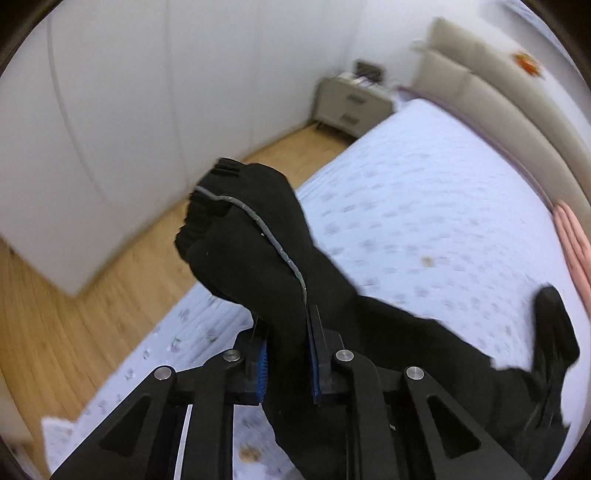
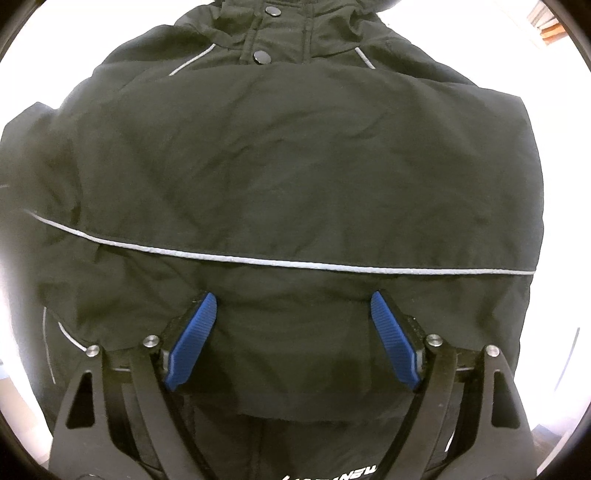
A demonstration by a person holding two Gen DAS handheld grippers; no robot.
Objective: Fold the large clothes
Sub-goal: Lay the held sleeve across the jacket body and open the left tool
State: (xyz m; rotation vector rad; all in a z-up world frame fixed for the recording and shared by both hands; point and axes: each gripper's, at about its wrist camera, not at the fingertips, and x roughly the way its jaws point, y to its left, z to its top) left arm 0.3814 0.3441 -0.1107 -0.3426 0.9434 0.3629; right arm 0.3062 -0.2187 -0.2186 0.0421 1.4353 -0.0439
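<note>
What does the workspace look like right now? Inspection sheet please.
Surface: bed with pale floral quilted cover.
Job's things: black jacket with grey piping, lying flat; its sleeve lifted off the bed.
Clutter: nothing seen.
Grippers: left gripper shut on the sleeve; right gripper open, fingers over the jacket body.
Cables: nothing seen.
Surroundings: white wardrobe, wooden floor, nightstand, padded headboard.

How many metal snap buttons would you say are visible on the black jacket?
2, both on the jacket front placket: upper snap at the picture's top edge, lower snap just below. More may be hidden.
</note>
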